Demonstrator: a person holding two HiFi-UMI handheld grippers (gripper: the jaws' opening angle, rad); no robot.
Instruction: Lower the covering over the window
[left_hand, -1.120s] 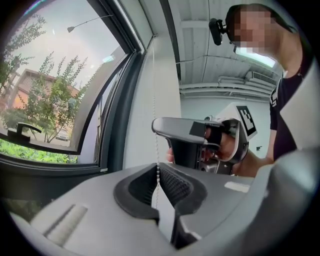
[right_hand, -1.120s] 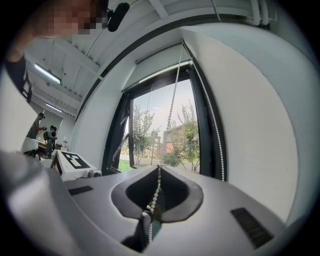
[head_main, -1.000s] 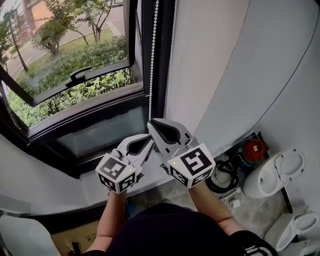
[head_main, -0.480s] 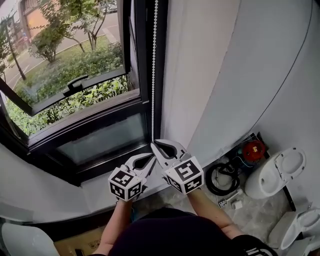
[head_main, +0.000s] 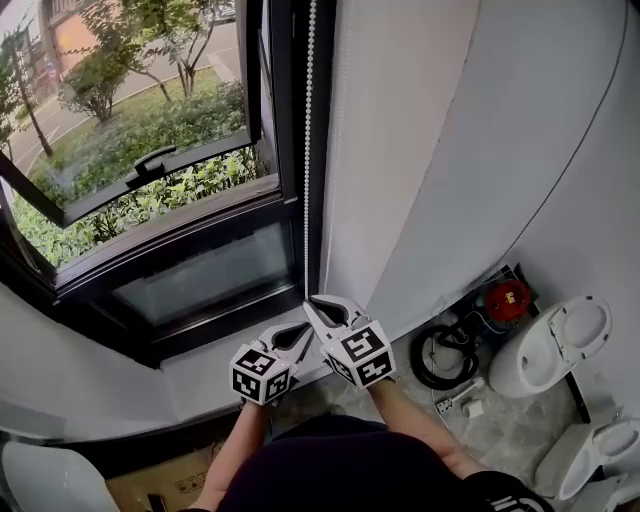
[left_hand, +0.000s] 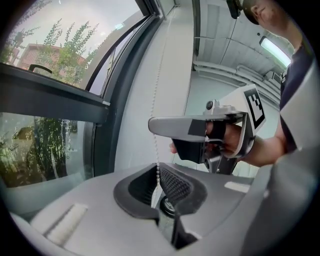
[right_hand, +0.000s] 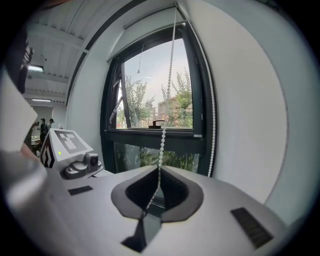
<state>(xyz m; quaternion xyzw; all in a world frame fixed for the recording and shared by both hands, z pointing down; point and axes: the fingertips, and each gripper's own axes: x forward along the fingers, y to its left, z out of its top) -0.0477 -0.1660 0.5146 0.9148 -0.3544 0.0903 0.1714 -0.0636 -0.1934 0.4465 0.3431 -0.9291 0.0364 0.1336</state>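
Both your tools are on the chain (head_main: 307, 150); left tool (head_main: 301, 331) is clamped shut on it; right tool (head_main: 312, 302) pinches it just above; chain runs straight up from the tips, window (head_main: 150, 170) off to their left.

The head view looks from above the person steeply down, taking in the window (head_main: 150, 150), the bead chain (head_main: 307, 150), the left gripper (head_main: 298, 335), the right gripper (head_main: 318, 305) and the floor (head_main: 500, 430) from some way off. The left gripper view sits close behind its own jaws and faces slightly upward along them, the window at its left and the right gripper crossing near. The right gripper view, equally close behind its jaws, faces the window squarely, with the left gripper's marker cube (right_hand: 67, 141) at its left edge. All three views share the bead chain and the window.
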